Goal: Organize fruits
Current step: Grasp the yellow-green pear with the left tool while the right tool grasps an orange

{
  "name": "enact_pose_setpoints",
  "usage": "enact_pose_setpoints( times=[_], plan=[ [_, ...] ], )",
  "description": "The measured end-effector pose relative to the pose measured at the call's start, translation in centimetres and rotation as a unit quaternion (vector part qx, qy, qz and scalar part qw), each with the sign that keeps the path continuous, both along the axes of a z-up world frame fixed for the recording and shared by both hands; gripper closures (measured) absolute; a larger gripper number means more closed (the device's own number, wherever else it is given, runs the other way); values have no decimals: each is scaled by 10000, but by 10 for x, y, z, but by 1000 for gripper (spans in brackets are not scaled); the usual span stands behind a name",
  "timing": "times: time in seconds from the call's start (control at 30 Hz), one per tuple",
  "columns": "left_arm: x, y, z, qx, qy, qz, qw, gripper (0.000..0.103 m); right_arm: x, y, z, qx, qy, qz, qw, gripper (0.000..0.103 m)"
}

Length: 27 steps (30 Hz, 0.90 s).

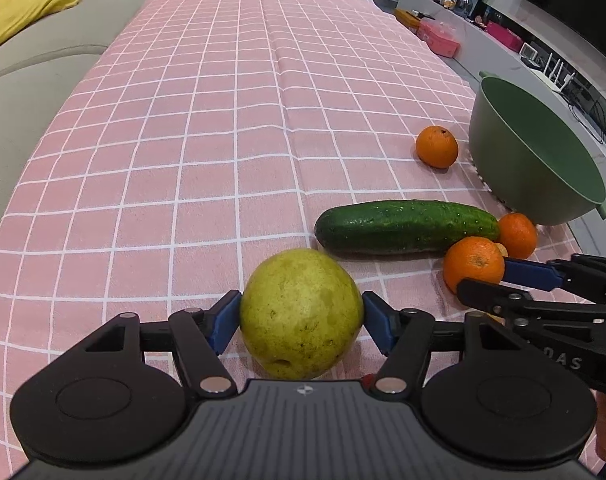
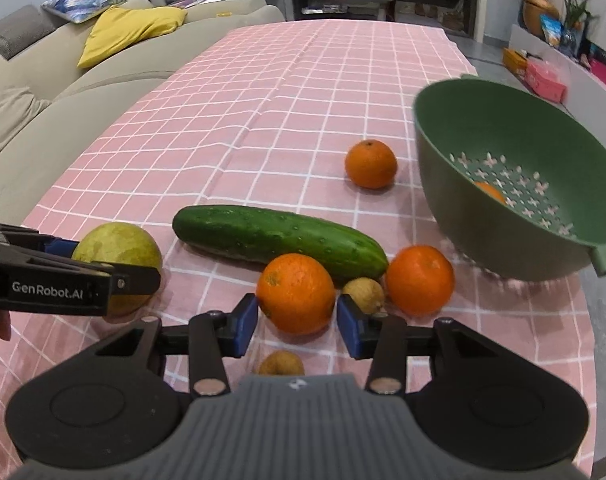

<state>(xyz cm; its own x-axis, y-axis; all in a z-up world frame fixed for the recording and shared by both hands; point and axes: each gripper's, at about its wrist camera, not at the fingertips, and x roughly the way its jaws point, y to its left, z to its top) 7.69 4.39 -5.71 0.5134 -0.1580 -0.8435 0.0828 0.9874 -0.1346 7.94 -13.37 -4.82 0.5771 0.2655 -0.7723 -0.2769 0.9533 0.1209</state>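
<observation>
My left gripper (image 1: 301,316) is shut on a yellow-green pear (image 1: 301,312), its blue pads against both sides; the pear also shows in the right wrist view (image 2: 117,244). My right gripper (image 2: 297,316) is shut on an orange (image 2: 295,292), seen in the left wrist view too (image 1: 473,264). A cucumber (image 2: 279,238) lies just behind it. A second orange (image 2: 419,280) sits to the right and a third (image 2: 371,163) farther back. The green colander (image 2: 483,128) stands at the right with an orange (image 2: 490,192) inside.
Two small brownish fruits lie near my right gripper, one (image 2: 363,294) beside the held orange and one (image 2: 281,364) under the gripper. The pink checked tablecloth (image 2: 263,120) covers the table. A sofa (image 2: 43,128) runs along the left; a low cabinet (image 1: 503,52) along the right.
</observation>
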Motion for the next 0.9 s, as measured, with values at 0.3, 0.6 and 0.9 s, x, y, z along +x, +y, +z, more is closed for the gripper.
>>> enact_pose_setpoints(
  times=[0.3, 0.6, 0.9],
  plan=[
    [-1, 2, 1, -69, -6, -10, 10000, 28, 4, 10, -2, -77, -27, 119, 9999, 64],
    [-2, 2, 2, -85, -35, 10, 10000, 29, 6, 7, 0, 0, 75, 141, 9999, 66],
    [-13, 11, 32, -351, -269, -43, 9990, 29, 16, -13, 35, 470, 18, -19, 9989, 66]
  ],
)
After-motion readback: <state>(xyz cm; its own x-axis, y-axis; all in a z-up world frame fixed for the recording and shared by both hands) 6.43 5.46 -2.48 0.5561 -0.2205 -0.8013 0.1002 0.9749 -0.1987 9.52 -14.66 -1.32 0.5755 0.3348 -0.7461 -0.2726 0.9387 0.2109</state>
